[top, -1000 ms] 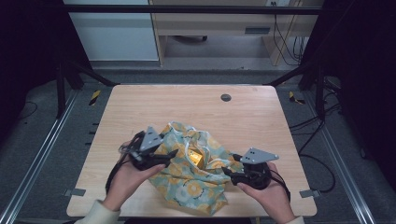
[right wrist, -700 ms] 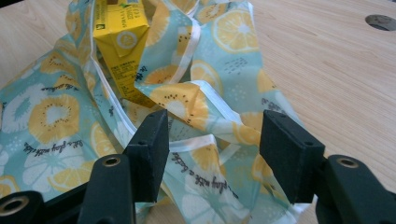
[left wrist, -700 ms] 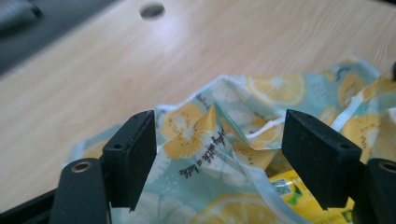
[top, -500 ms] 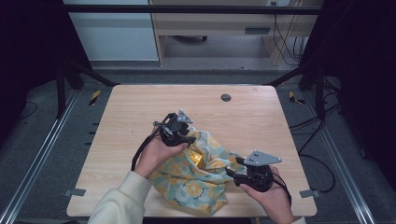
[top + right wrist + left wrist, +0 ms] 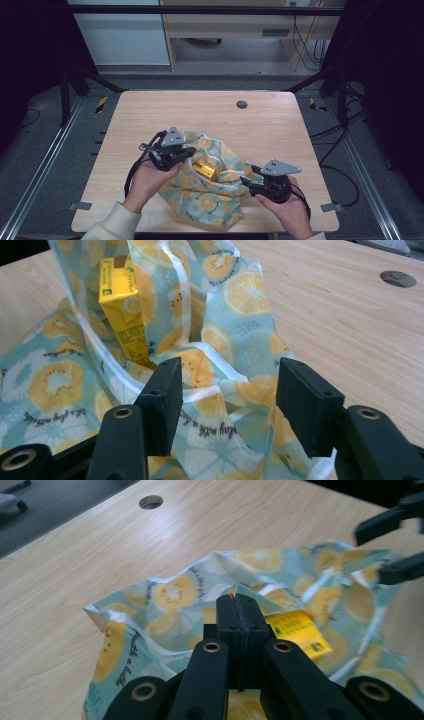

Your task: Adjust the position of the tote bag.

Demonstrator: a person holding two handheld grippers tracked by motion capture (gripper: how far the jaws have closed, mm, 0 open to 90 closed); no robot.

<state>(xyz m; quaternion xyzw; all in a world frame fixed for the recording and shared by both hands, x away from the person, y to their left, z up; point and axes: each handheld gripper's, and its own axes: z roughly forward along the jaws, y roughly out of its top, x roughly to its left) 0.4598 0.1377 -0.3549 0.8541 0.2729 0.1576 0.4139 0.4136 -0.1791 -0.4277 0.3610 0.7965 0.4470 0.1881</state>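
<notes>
From my station the yellow carton [image 5: 122,305] is mostly swallowed by the fruit-print bag [image 5: 210,195]: in the high view I get just a yellow corner at the bag's mouth, and its small print is too fine to read. In the left gripper view the pressed-together black jaws block the bag's near edge, so I cannot tell for sure whether a fold of plastic is caught between them. The bag's lower end runs close to the near table edge, and my forearms are cut off at the bottom of the high view.

The table [image 5: 260,125] is pale wood with a round grommet hole [image 5: 242,104] near its far edge. Around it stand dark frame rails on a grey floor, with a light cabinet and cables beyond.

The bag lies crumpled on the near half of the table, mouth toward the middle, the carton inside it. The left gripper [image 5: 187,152] sits at the bag's upper left edge; its jaws have just been closing and now meet fully. The right gripper [image 5: 246,182] is at the bag's right side, jaws spread with the rim of the bag standing between them, pads not pressing on it.
</notes>
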